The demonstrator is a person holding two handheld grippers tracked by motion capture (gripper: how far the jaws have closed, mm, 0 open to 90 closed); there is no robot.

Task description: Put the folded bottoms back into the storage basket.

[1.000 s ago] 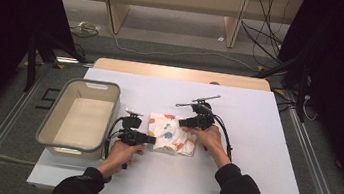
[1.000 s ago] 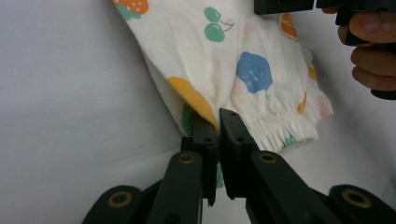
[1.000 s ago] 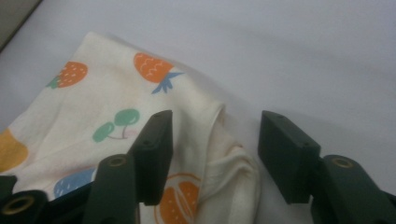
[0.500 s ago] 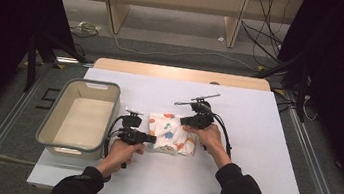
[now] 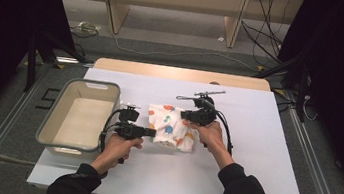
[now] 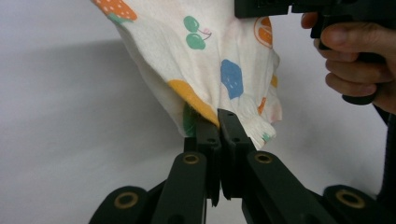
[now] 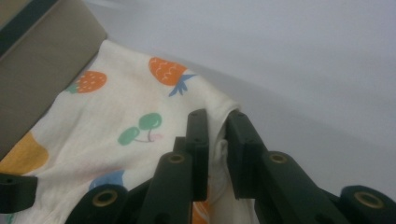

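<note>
A white cloth (image 5: pixel 172 127) printed with coloured fruit is held between both grippers at the middle of the white table (image 5: pixel 251 168). My left gripper (image 5: pixel 152 133) is shut on its near left edge, and the fabric (image 6: pixel 205 60) bunches up out of the closed jaws (image 6: pixel 218 119). My right gripper (image 5: pixel 185 115) pinches a fold at the cloth's far right edge. That fold sits between its jaws (image 7: pixel 217 121), and the rest of the cloth (image 7: pixel 130 107) spreads away to the left. Part of the cloth looks raised off the table.
A grey rectangular bin (image 5: pixel 79 115) stands on the table's left side, close to my left hand; its wall (image 7: pixel 42 51) also appears in the right gripper view. The person's right hand (image 6: pixel 355 60) with its gripper is behind the cloth. Bare table lies right and front.
Both hands have stayed almost in place. The cloth looks a little more gathered and lifted between the two grippers than a second ago.
</note>
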